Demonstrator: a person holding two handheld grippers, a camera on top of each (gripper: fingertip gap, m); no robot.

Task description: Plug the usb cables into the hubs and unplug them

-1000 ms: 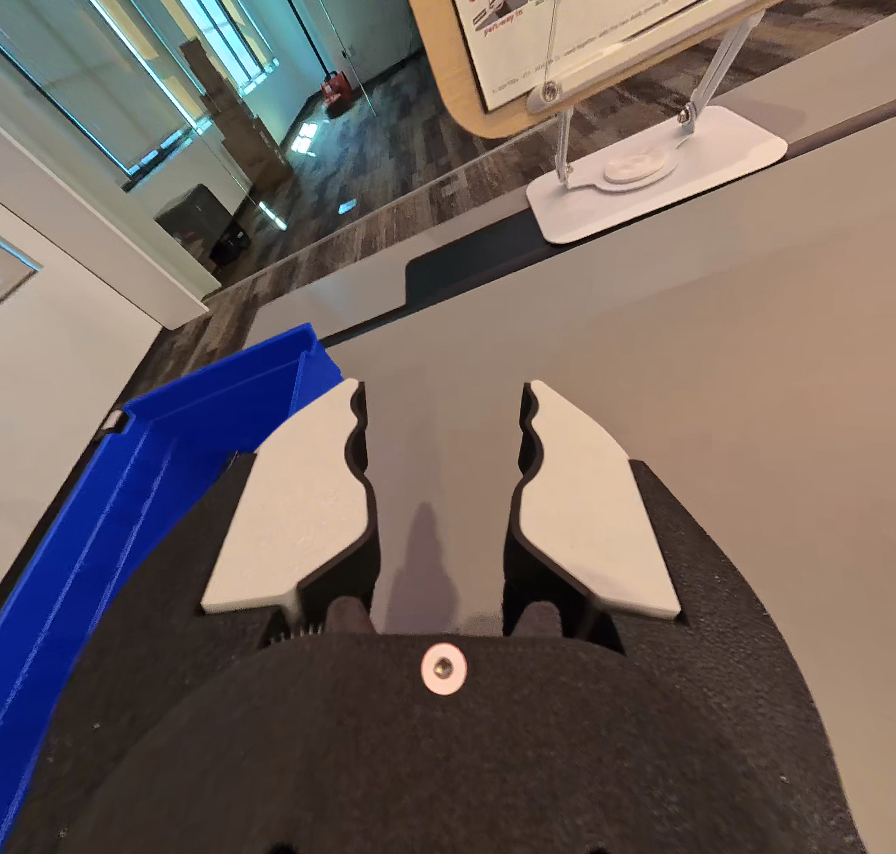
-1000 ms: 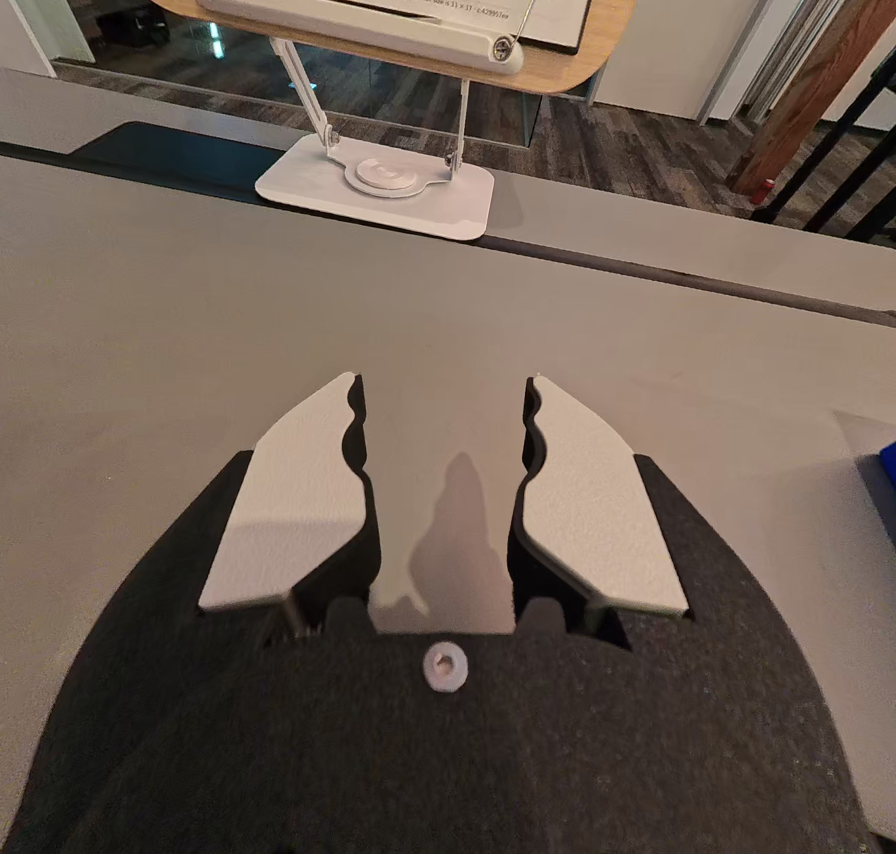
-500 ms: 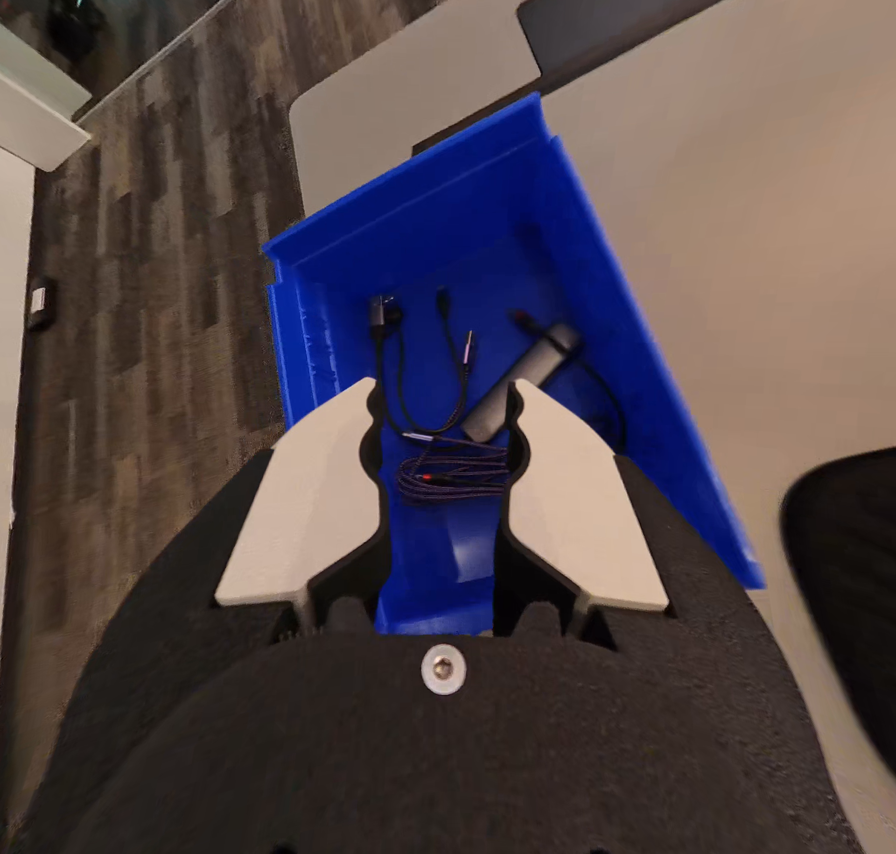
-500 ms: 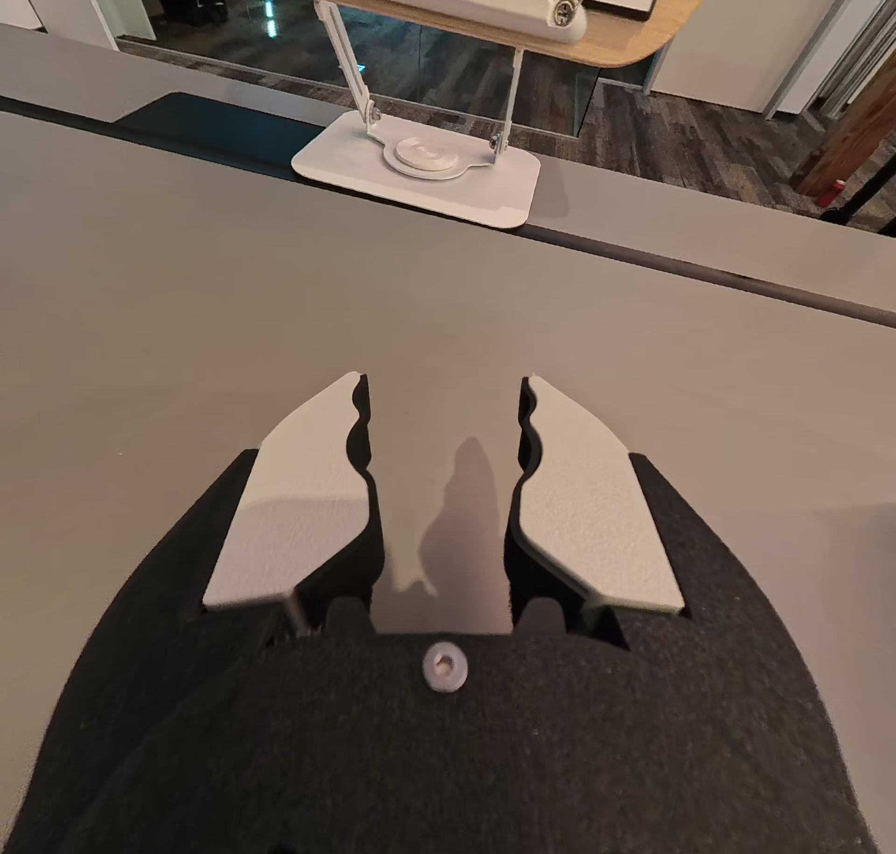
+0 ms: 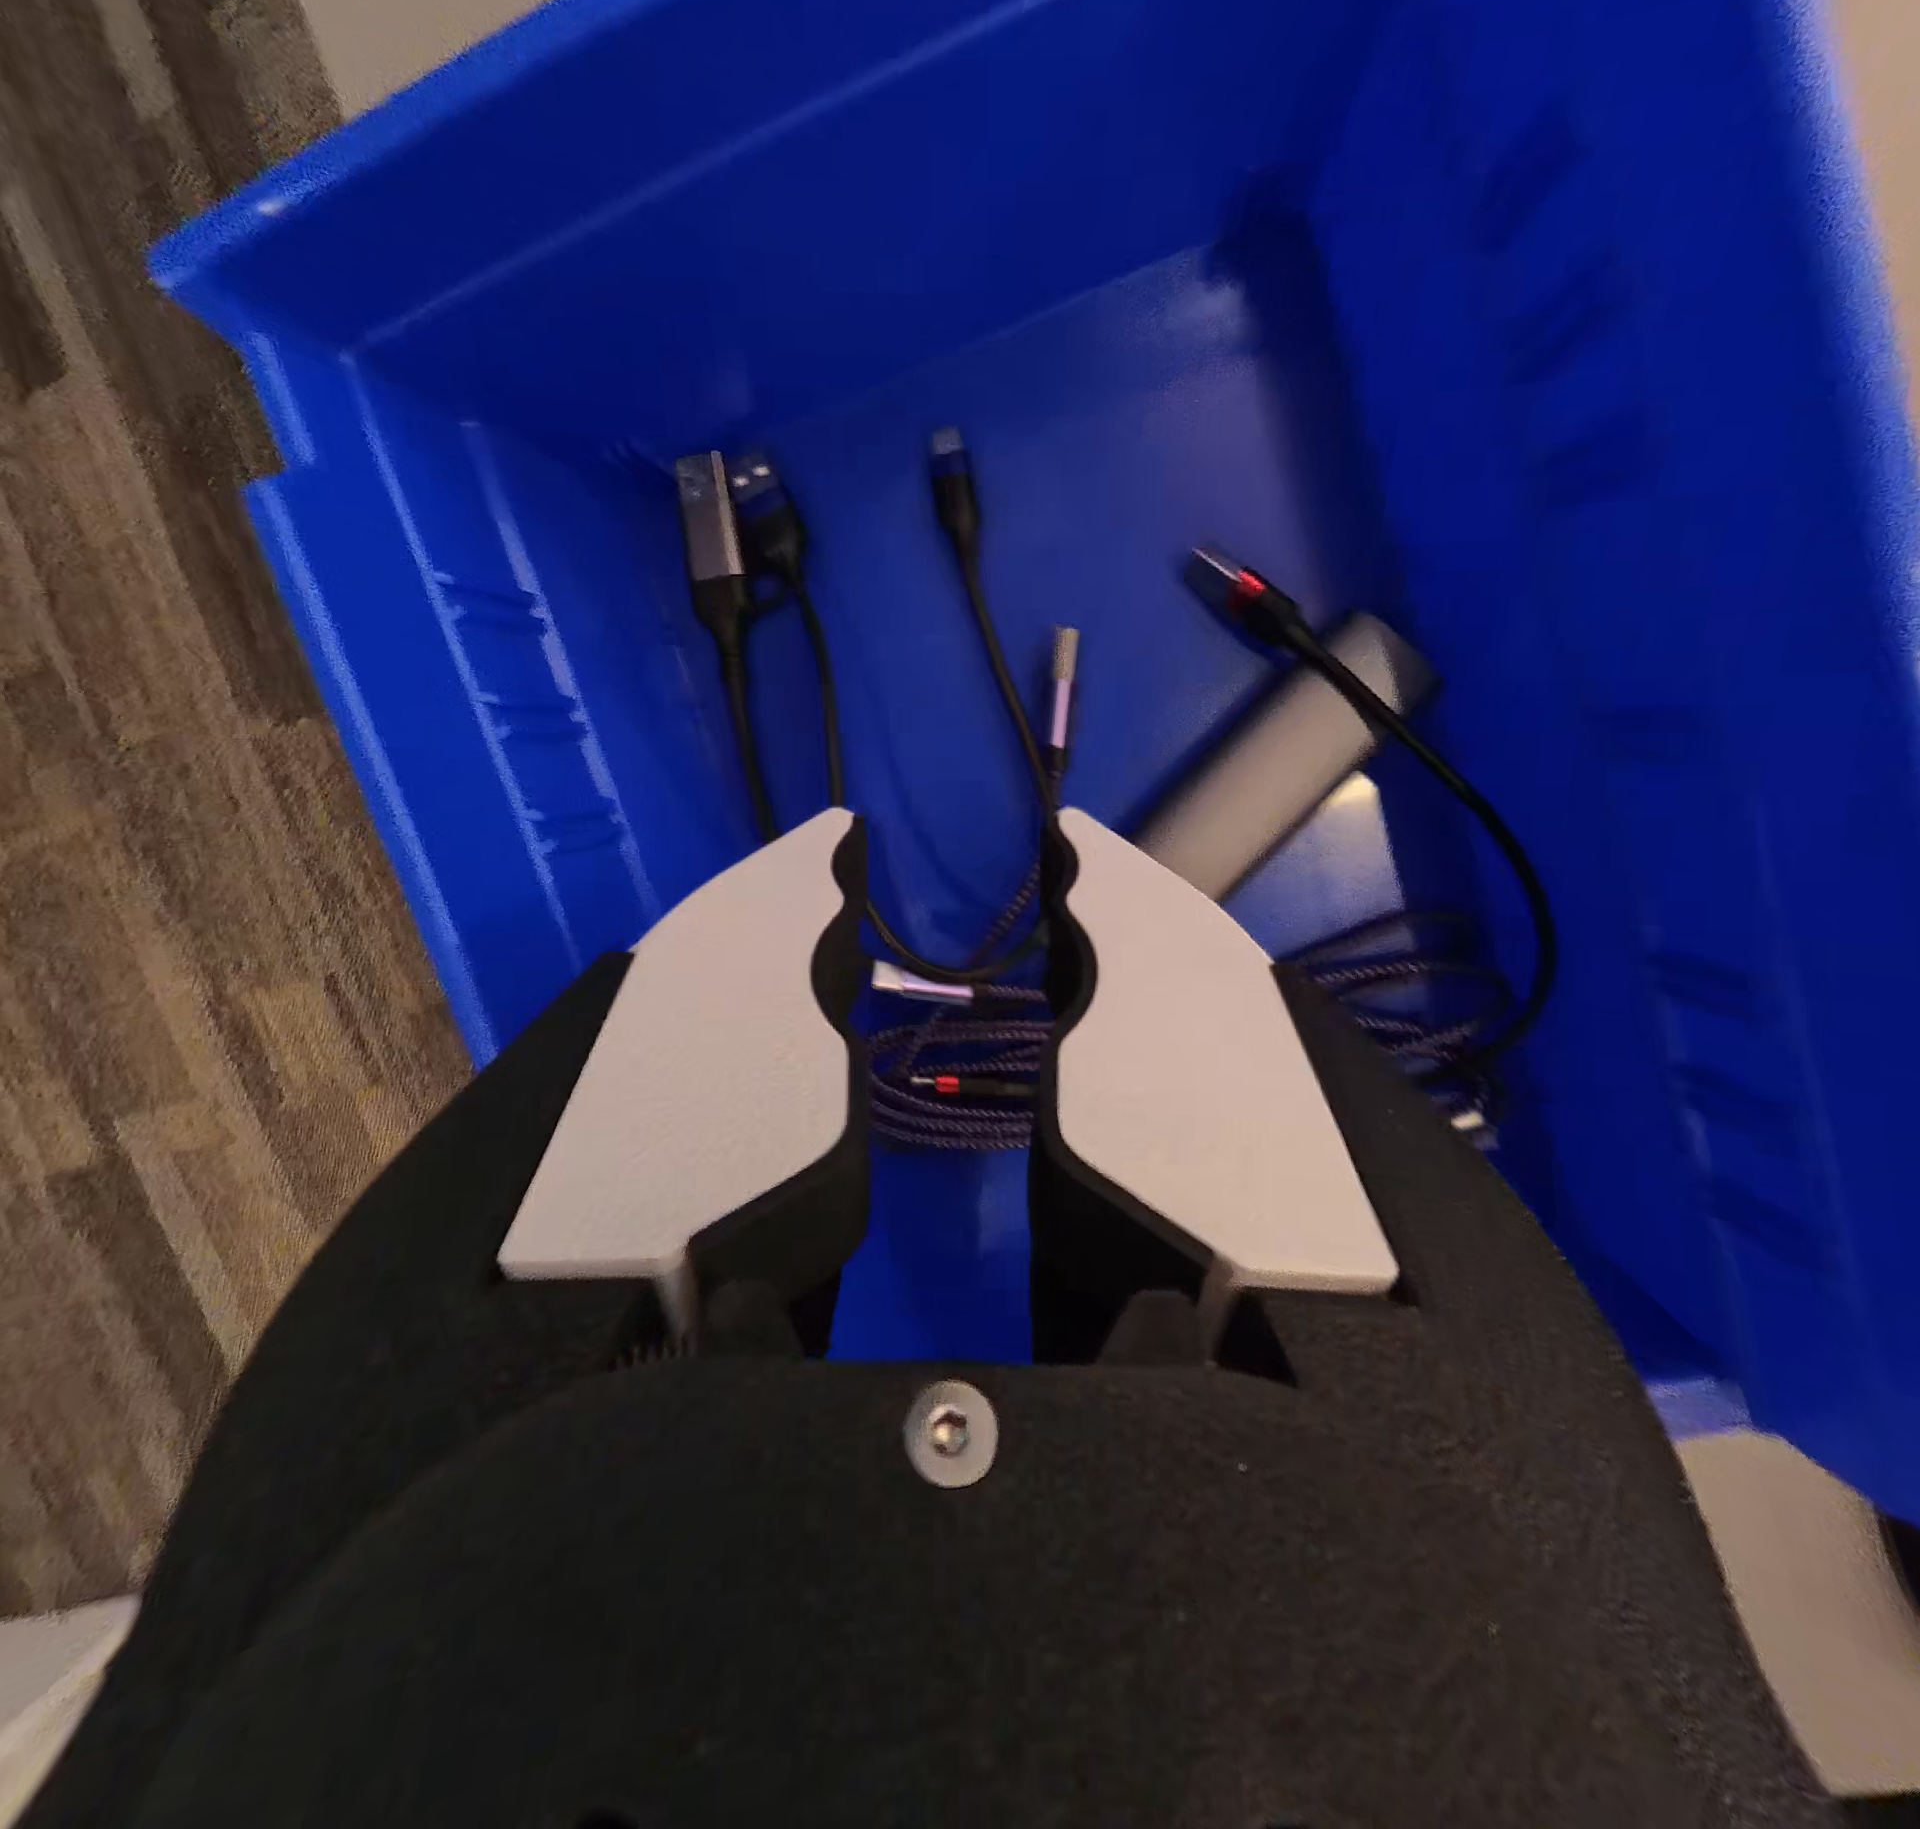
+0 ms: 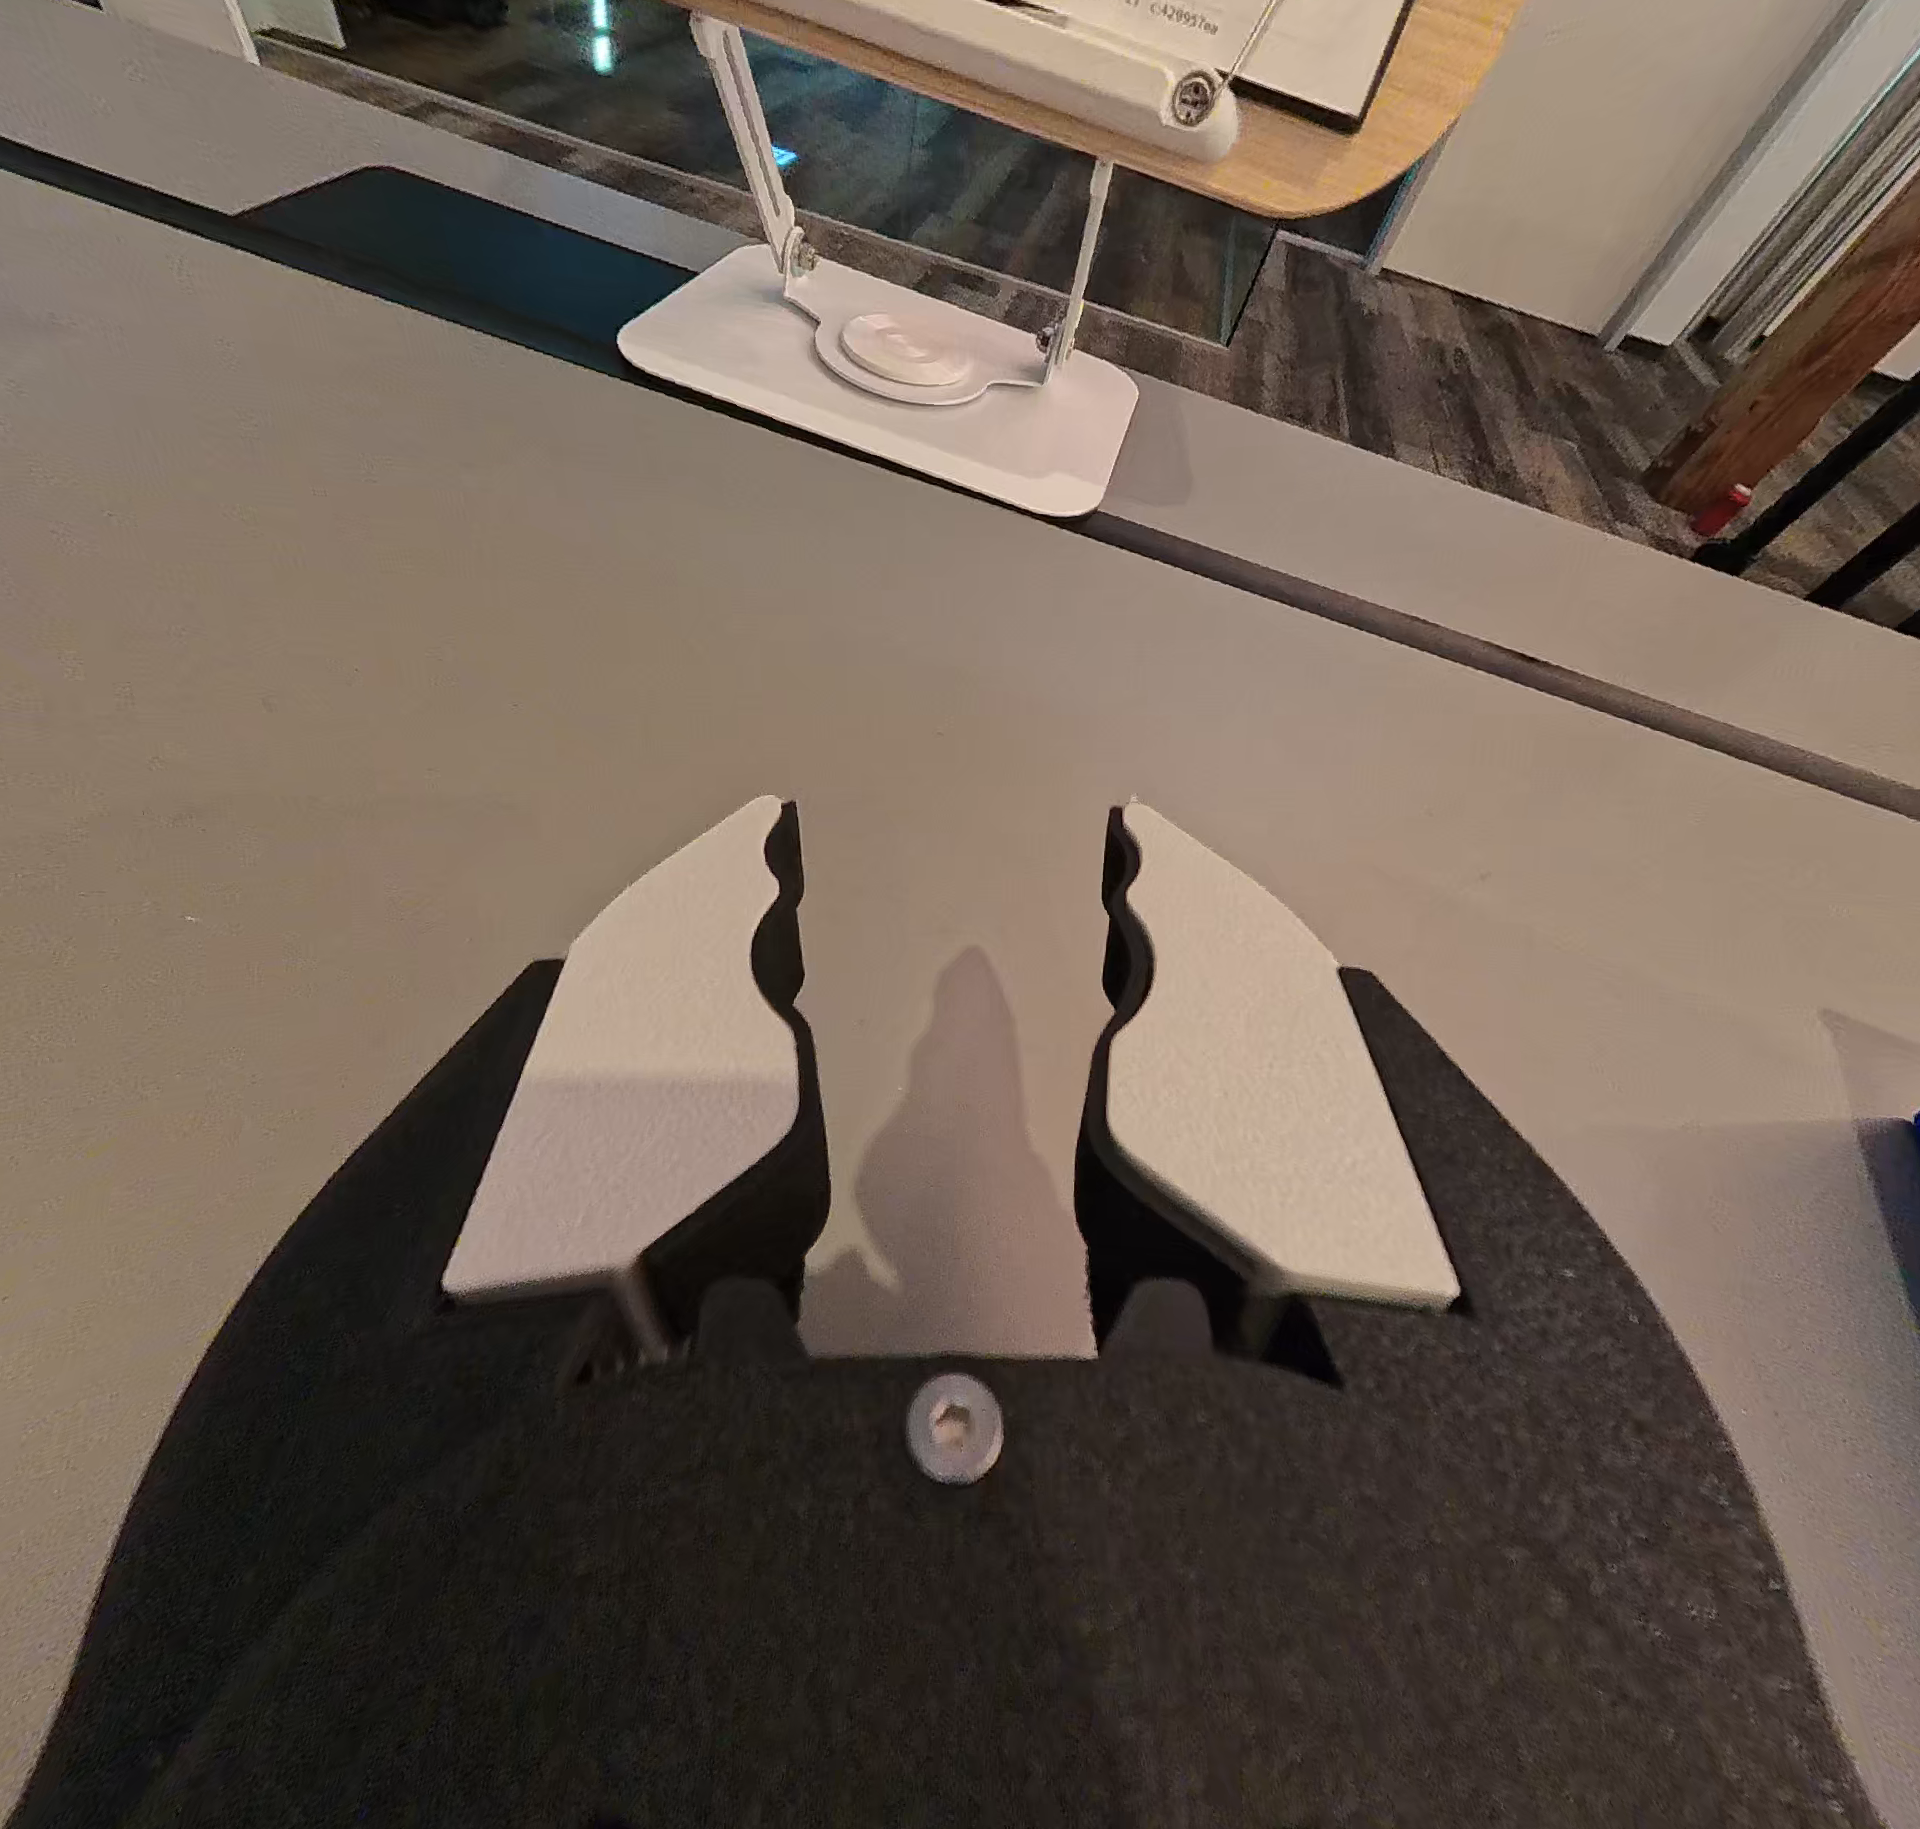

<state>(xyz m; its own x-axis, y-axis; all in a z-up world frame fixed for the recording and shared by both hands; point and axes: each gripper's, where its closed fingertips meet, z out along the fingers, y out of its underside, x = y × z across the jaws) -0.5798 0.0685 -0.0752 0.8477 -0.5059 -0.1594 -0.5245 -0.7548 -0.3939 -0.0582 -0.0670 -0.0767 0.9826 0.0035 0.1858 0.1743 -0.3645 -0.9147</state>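
Observation:
In the left wrist view a blue bin (image 5: 1039, 169) holds a grey hub (image 5: 1278, 761), black cables with USB plugs (image 5: 717, 532) and a coiled purple braided cable (image 5: 956, 1083). A red-marked black plug (image 5: 1236, 590) lies on the hub's far end. My left gripper (image 5: 956, 829) is open and empty, lowered into the bin just above the purple coil. My right gripper (image 6: 956, 808) is open and empty above the bare grey table (image 6: 416, 688), far from the bin.
A white stand base (image 6: 883, 387) carrying a wooden instruction board (image 6: 1351, 148) sits at the table's back edge. A blue corner (image 6: 1907, 1130) shows at the right edge of the right wrist view. Carpeted floor (image 5: 156, 740) lies left of the bin. My hands' fingertips stand some 55 centimetres from each other.
My left gripper swung left from the table over the blue bin and dropped closer to the cables. My right gripper drifted slightly; the stand shifted in its view. Both stayed open.

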